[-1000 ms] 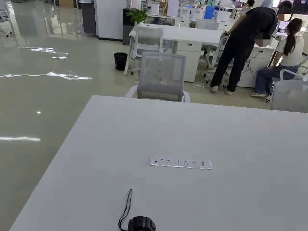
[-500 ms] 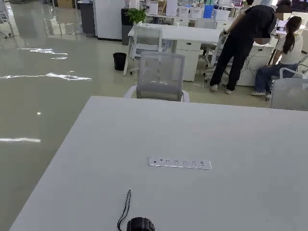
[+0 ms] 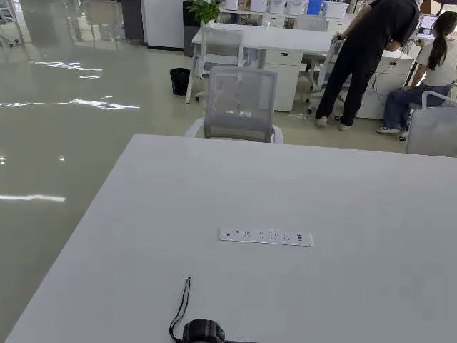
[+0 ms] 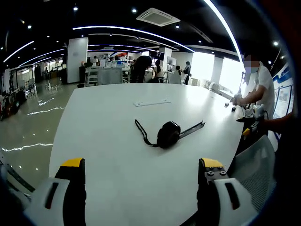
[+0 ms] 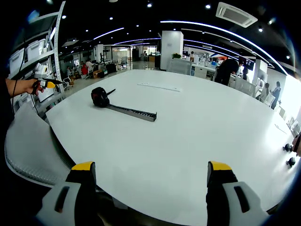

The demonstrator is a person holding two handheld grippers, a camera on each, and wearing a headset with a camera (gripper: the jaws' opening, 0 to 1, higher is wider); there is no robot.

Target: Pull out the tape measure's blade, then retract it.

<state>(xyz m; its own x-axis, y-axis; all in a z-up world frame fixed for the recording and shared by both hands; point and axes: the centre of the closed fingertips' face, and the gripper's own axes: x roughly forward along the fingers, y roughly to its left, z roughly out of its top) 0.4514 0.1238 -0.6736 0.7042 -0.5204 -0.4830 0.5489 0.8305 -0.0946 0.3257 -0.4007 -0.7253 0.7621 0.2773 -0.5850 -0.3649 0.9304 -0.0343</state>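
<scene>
On table (image 4: 117,155): one tape measure (image 4: 168,133), blade (image 5: 131,112) out.

tape measure (image 3: 203,332) on table (image 3: 357,193), power strip (image 3: 265,236) beyond it; chair (image 3: 239,103) behind table

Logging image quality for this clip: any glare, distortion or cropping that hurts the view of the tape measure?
Head view: even light, streaks of glare on the floor, tape measure cut off by the bottom edge. Left gripper view: fisheye bends the table edge, windows blown out, tape measure sharp. Right gripper view: same bending, tape measure and blade clear but small.
</scene>
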